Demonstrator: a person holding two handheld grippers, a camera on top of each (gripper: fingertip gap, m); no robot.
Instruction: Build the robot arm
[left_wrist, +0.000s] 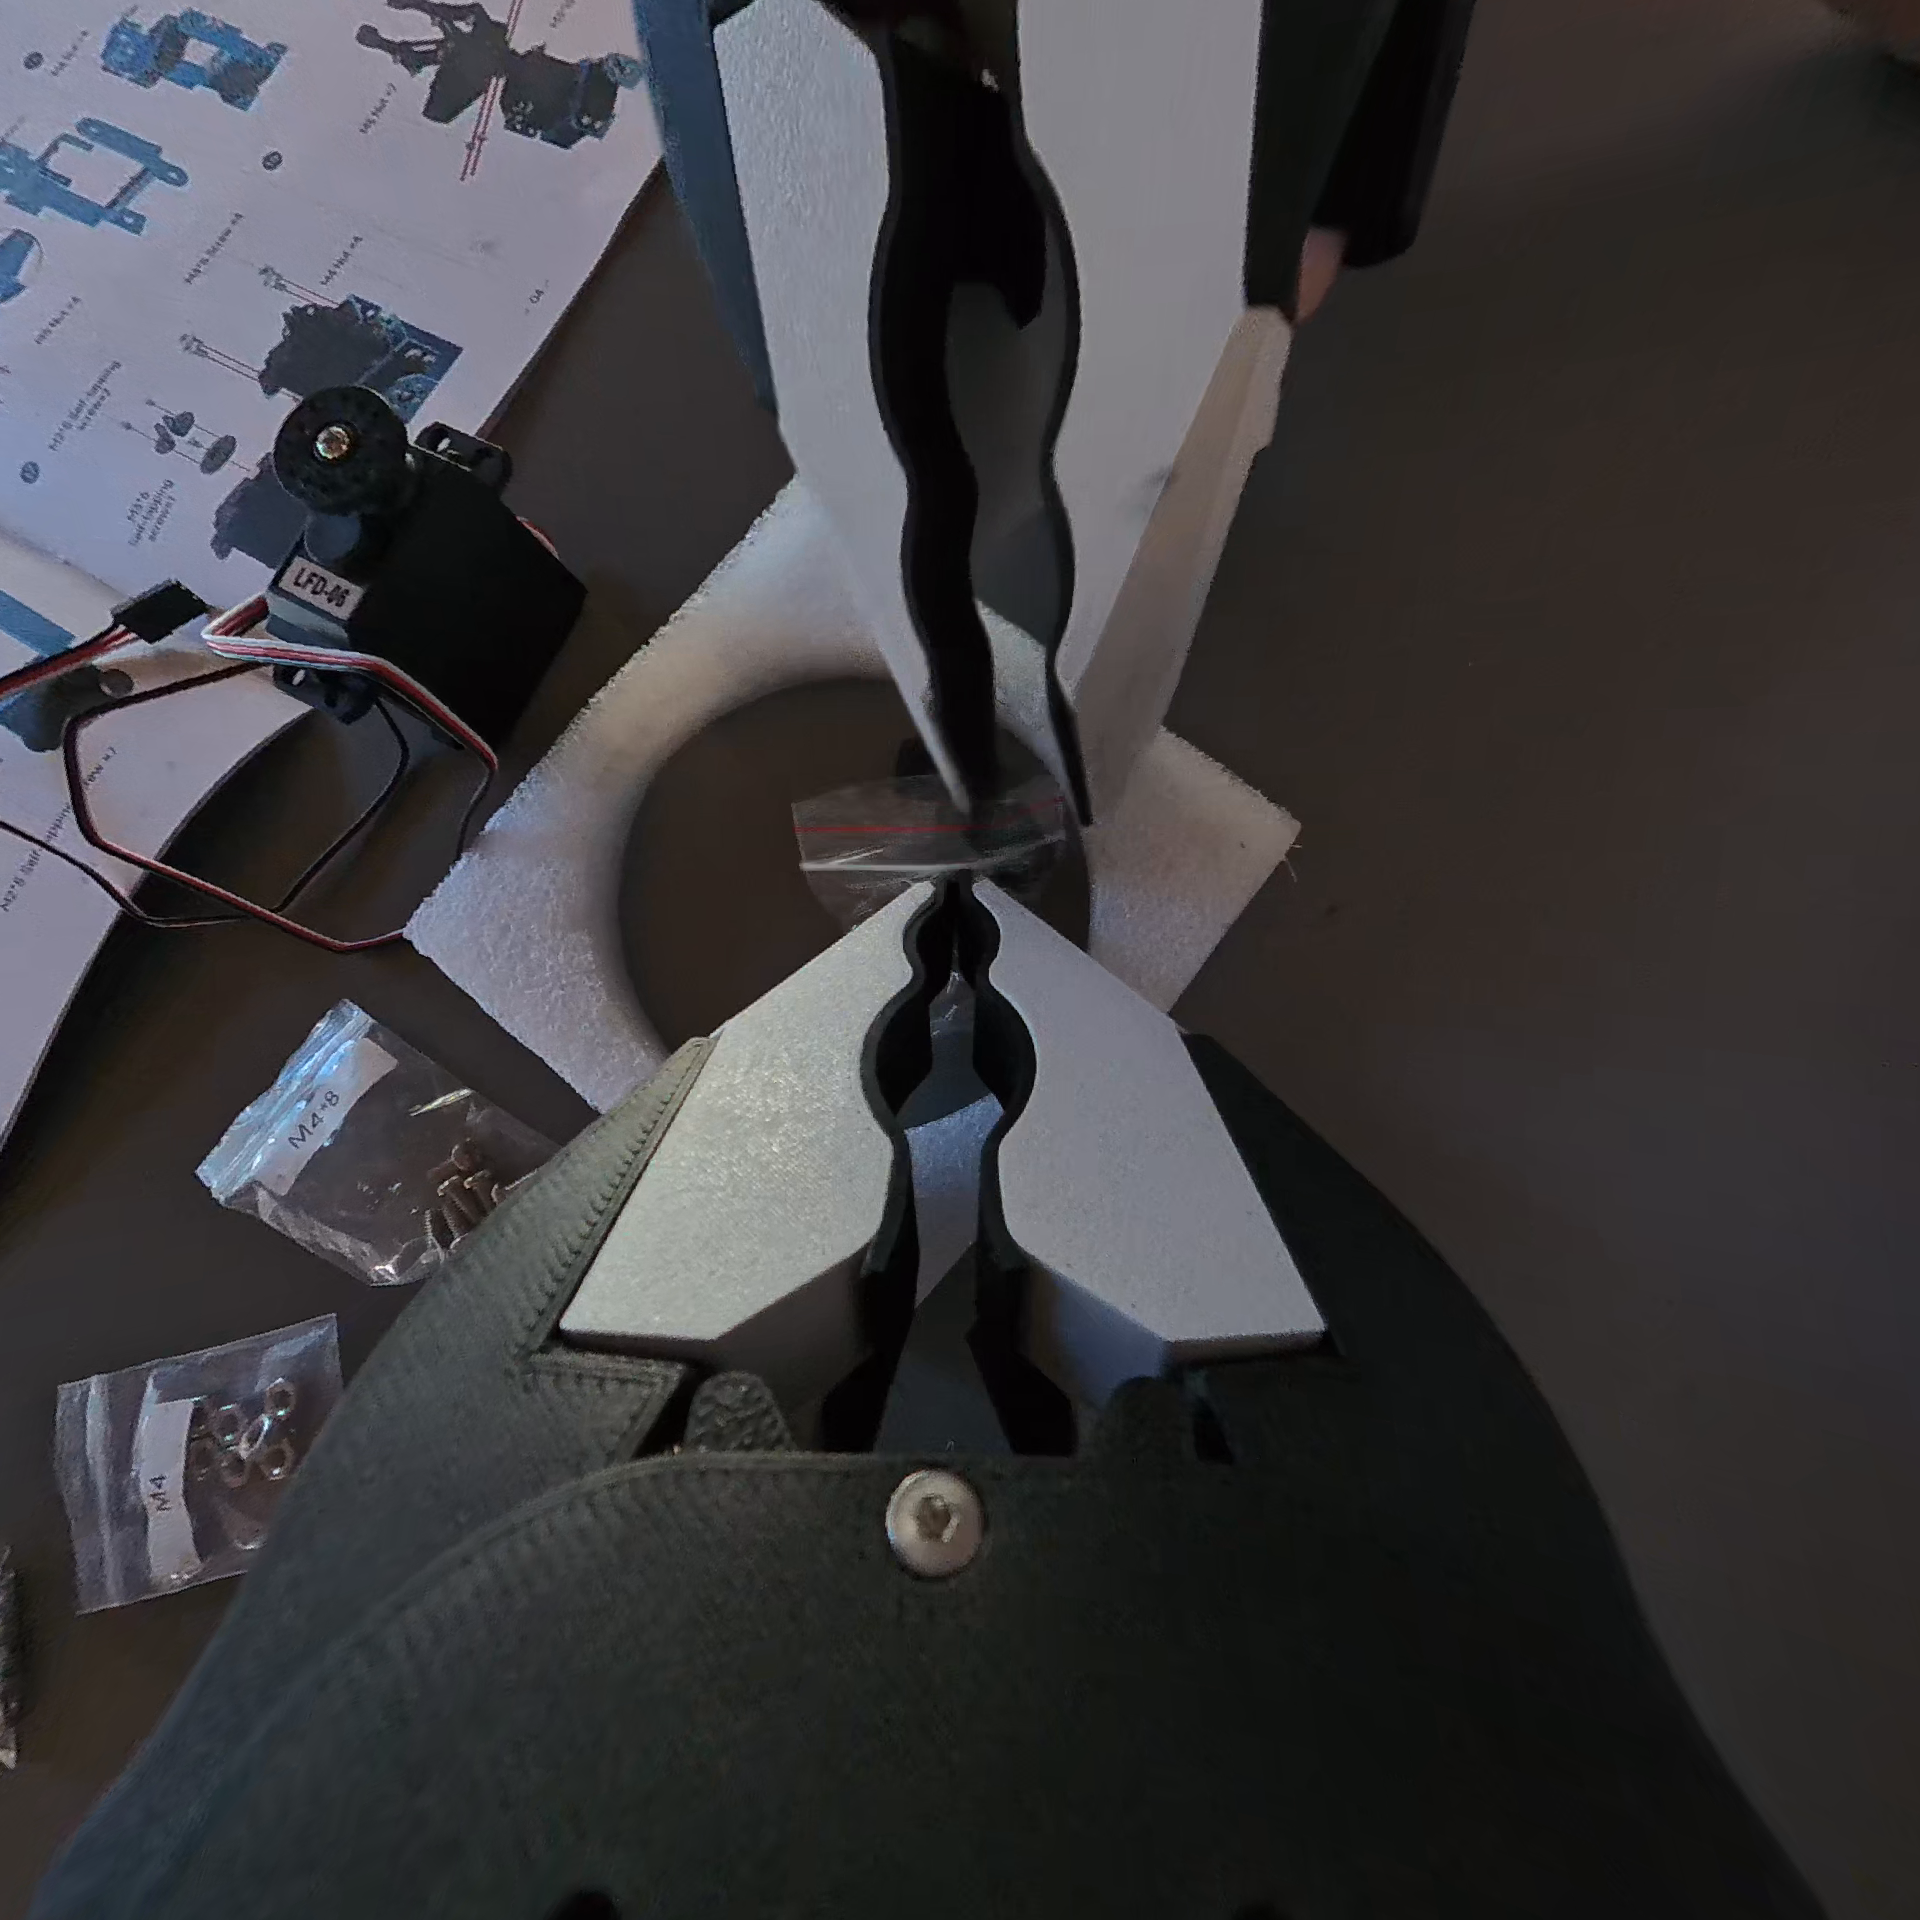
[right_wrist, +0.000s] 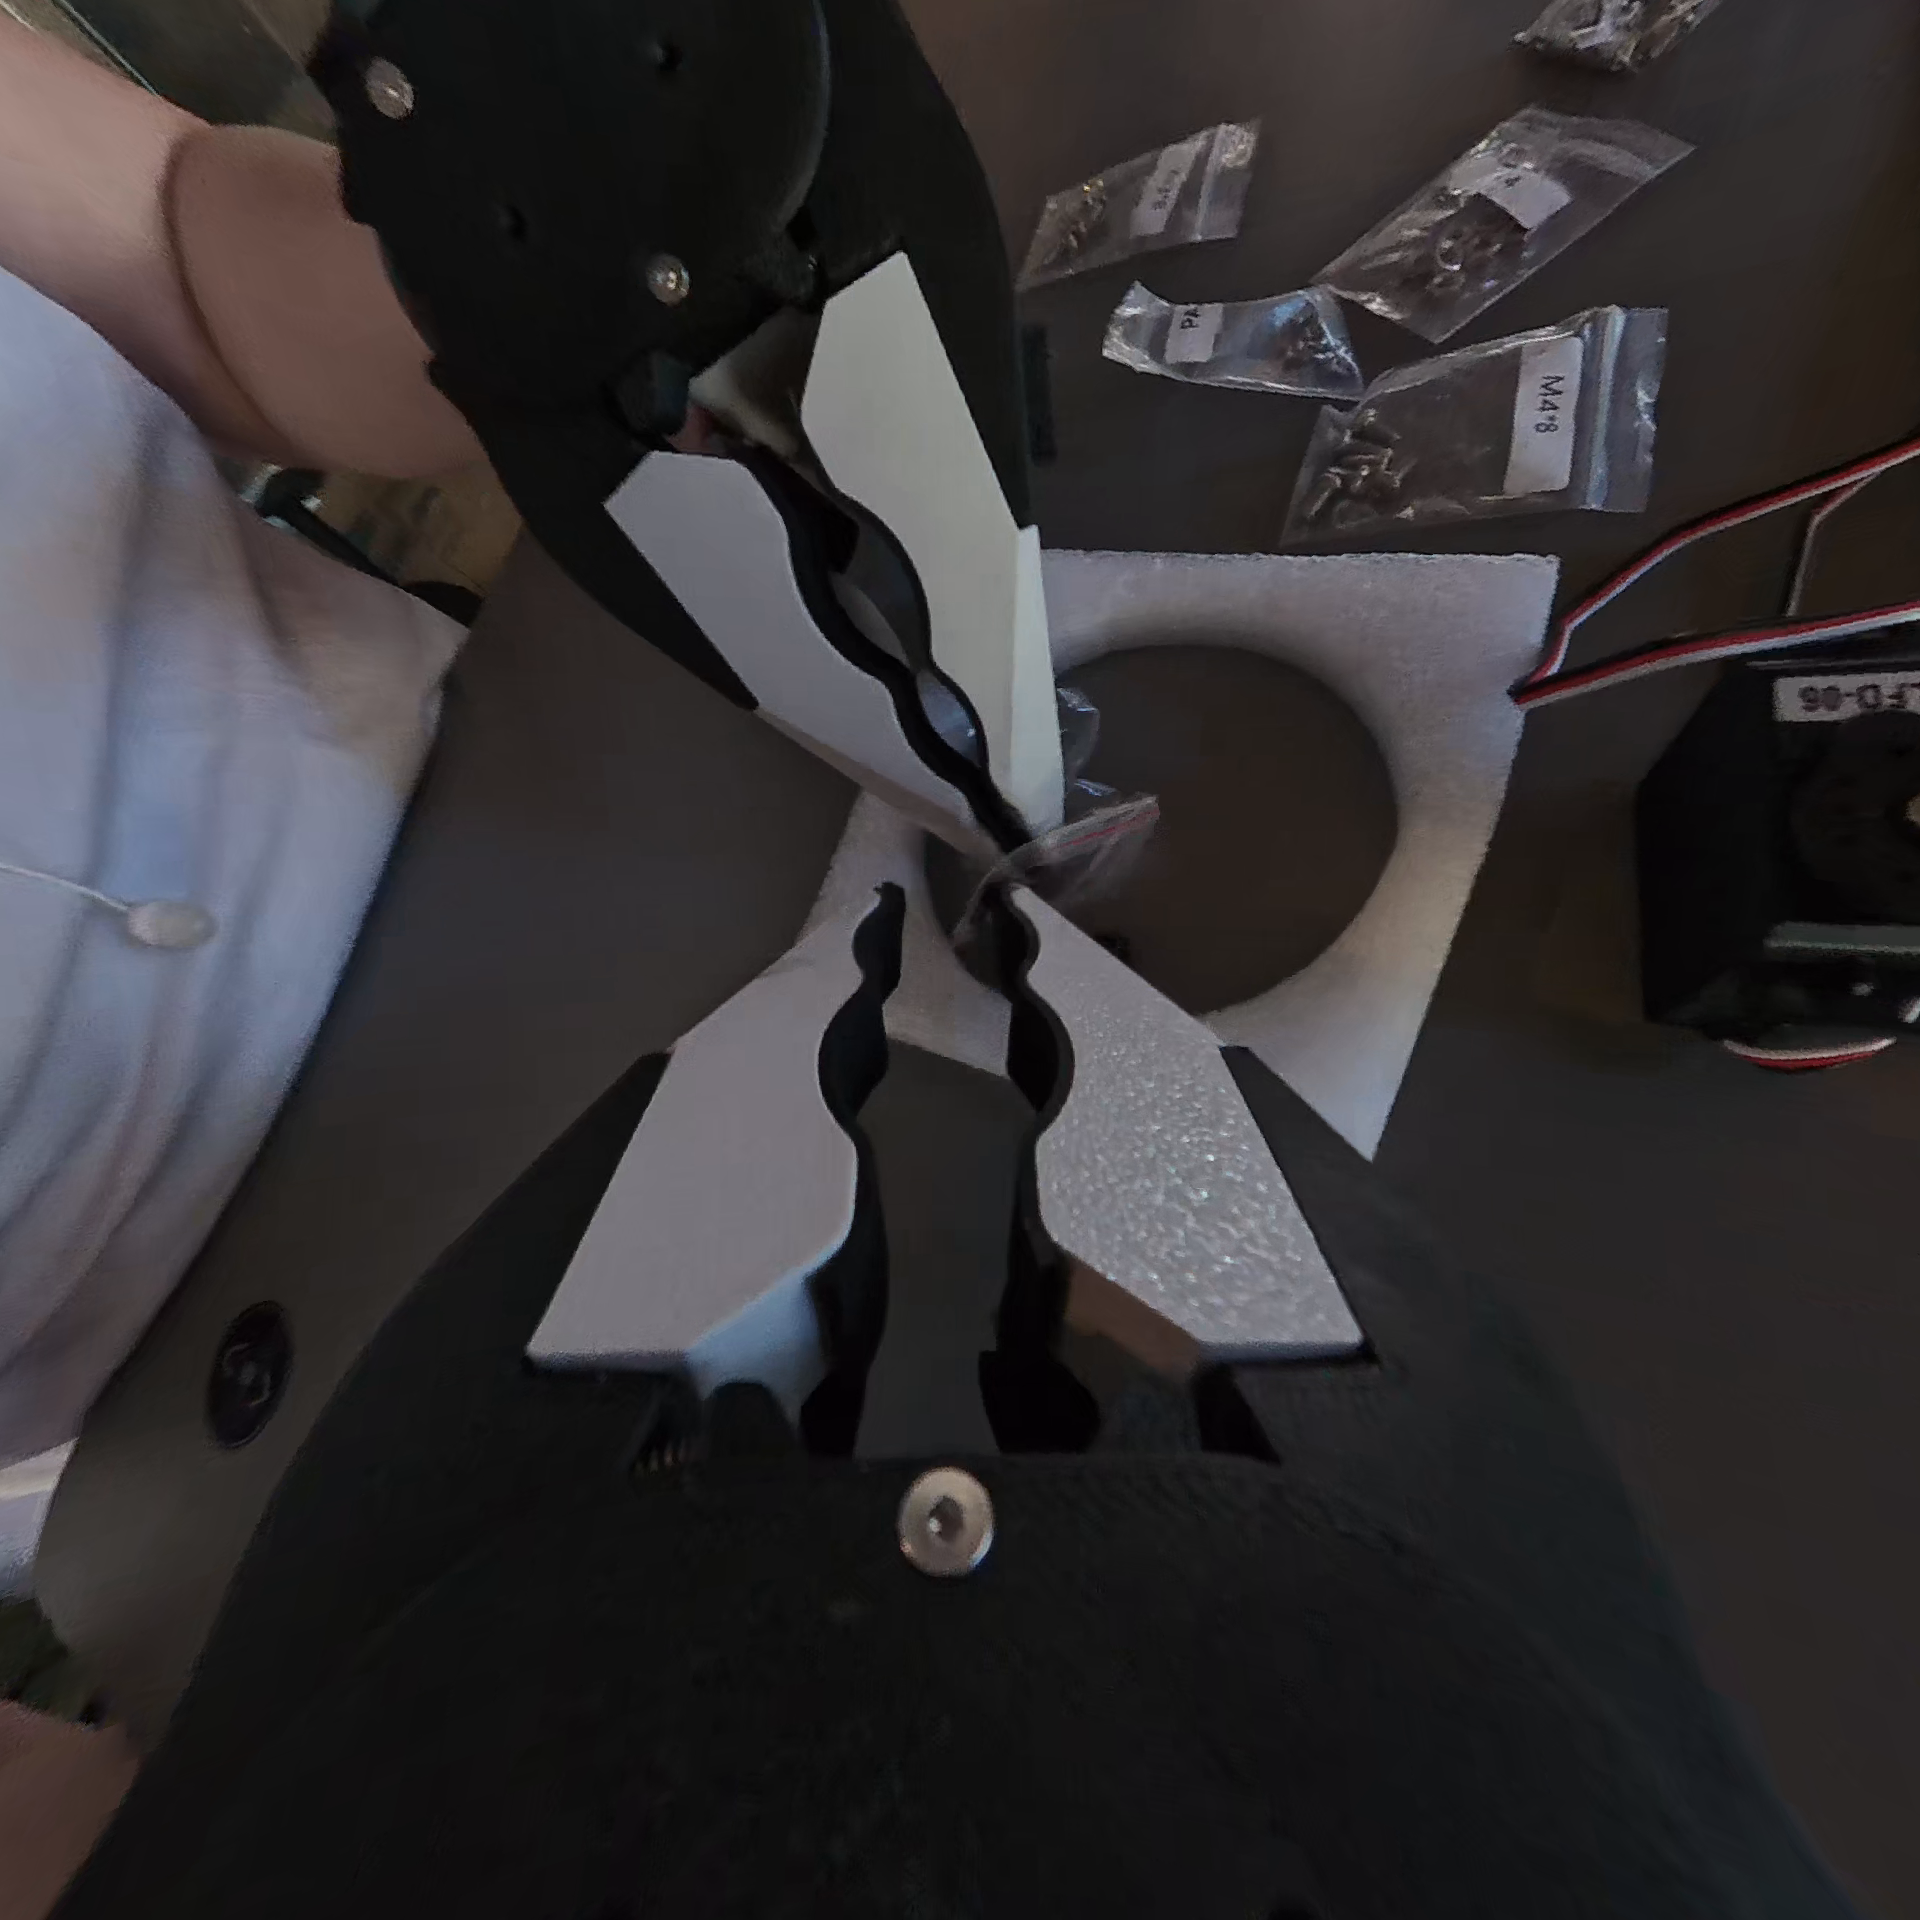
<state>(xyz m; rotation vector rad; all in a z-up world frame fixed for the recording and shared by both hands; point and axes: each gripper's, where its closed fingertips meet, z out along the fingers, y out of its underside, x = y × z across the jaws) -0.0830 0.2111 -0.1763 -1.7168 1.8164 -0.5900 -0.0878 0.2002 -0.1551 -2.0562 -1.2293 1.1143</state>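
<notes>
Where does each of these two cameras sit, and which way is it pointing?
Left wrist view: on the left gripper, looking down along its fingers at a small plastic bag over a white foam square.
Right wrist view: on the right gripper, facing that bag from the opposite side; the person's forearm and white shirt show.
Shared: bag, foam square, both grippers.

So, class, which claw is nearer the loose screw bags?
Left. The left claw sits right beside the screw bags; the right claw is across the foam ring.
</notes>
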